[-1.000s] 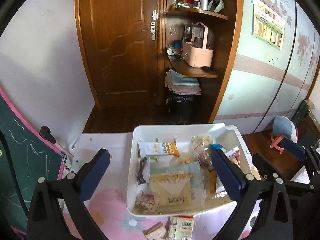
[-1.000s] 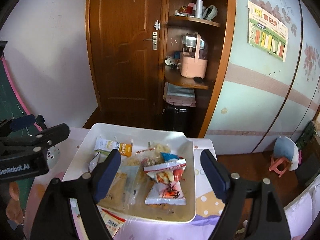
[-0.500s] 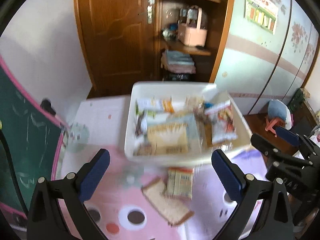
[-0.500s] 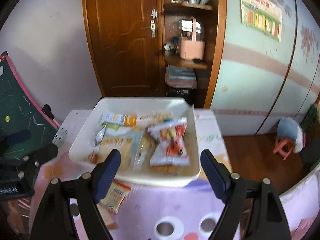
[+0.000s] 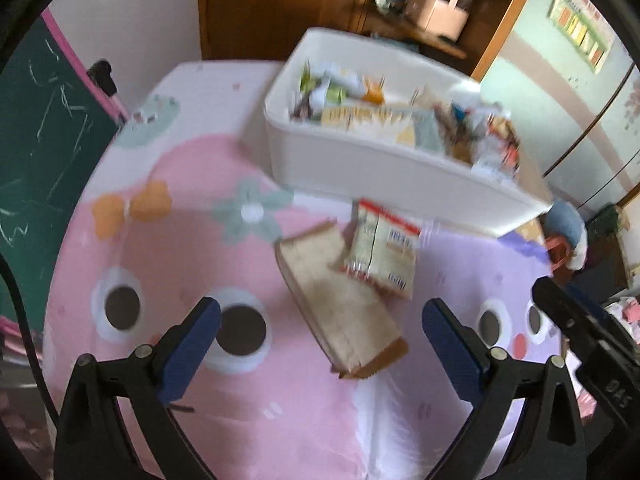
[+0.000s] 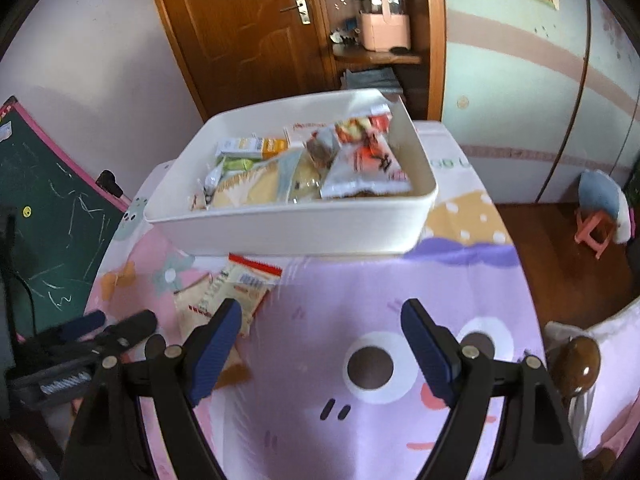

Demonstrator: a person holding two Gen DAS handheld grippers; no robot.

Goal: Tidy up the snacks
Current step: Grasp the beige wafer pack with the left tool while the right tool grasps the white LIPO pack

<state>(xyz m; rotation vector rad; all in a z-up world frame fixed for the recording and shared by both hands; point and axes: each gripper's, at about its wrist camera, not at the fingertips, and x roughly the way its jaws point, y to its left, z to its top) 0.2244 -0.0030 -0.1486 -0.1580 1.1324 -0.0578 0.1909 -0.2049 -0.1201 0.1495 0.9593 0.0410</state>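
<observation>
Most of the snacks were seen already gathered in the white bin (image 6: 288, 232), which stood toward the far edge of the table (image 6: 360, 288), on its cartoon cloth. Two packets were left outside it: a brown packet (image 5: 340, 304) lying flat near the middle of the table, and a white packet (image 5: 382, 250) overlapping its far end, just in front of the bin's near wall. The left tongs (image 5: 320, 344) were held wide apart and empty above the brown packet, touching nothing. The right tongs (image 6: 320, 348) were likewise spread and empty, over bare cloth to the right of the packets. The task was judged nearly done, with these two packets remaining to be binned.
</observation>
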